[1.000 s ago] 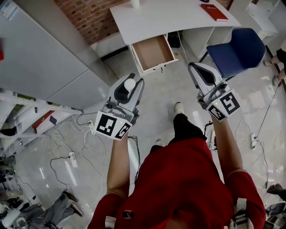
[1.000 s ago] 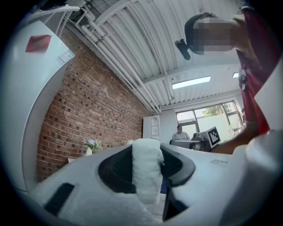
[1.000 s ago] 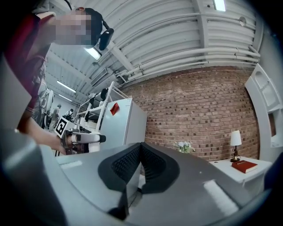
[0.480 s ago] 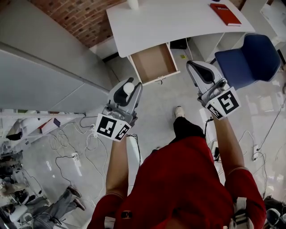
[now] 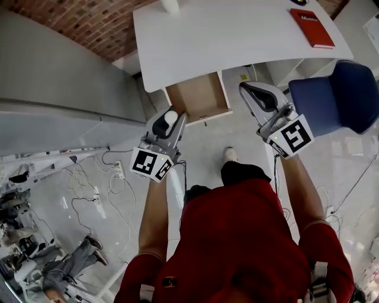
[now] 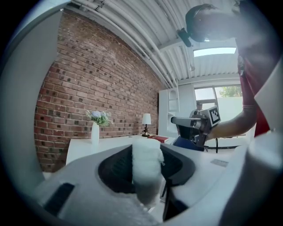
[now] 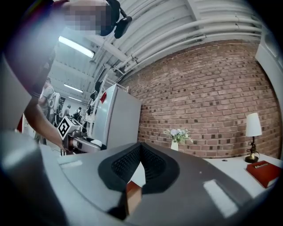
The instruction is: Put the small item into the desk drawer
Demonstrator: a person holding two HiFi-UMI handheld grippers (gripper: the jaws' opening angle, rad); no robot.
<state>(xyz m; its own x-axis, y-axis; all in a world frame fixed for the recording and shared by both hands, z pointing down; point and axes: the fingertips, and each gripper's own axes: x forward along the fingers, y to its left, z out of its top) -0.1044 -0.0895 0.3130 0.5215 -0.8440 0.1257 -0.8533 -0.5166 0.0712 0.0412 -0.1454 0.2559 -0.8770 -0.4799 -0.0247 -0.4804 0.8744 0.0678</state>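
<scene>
Closest to us is our own red shirt (image 5: 237,237), with both forearms stretched forward and one shoe (image 5: 230,155) showing on the pale floor (image 5: 237,139) beyond it. The left tongs (image 5: 175,113) are clamped on the small white item (image 5: 170,118), a soft, fuzzy lump that stands upright between the dark pads and sticks up past them. The right tongs (image 5: 249,90) are closed with their tips meeting and hold nothing. Out to the left, loose cables (image 5: 89,189) trail over the floor, another person's legs (image 5: 77,266) show at the lower corner, and a tall grey cabinet (image 5: 59,83) runs along that side. Just ahead of the left tongs is the desk drawer (image 5: 198,97), pulled out with its brown bottom showing; only a short strip of open floor lies between the held item and the drawer's front edge. The blue chair (image 5: 334,97) stands right of the drawer, close beside the right tongs and well apart from the left ones. Above the drawer spreads the white table (image 5: 237,41), carrying a red book (image 5: 312,28) near its right end. At the back edge are a white vase (image 6: 95,132) of flowers and a small lamp (image 6: 146,123). Behind everything rises the brick wall (image 5: 71,18).
</scene>
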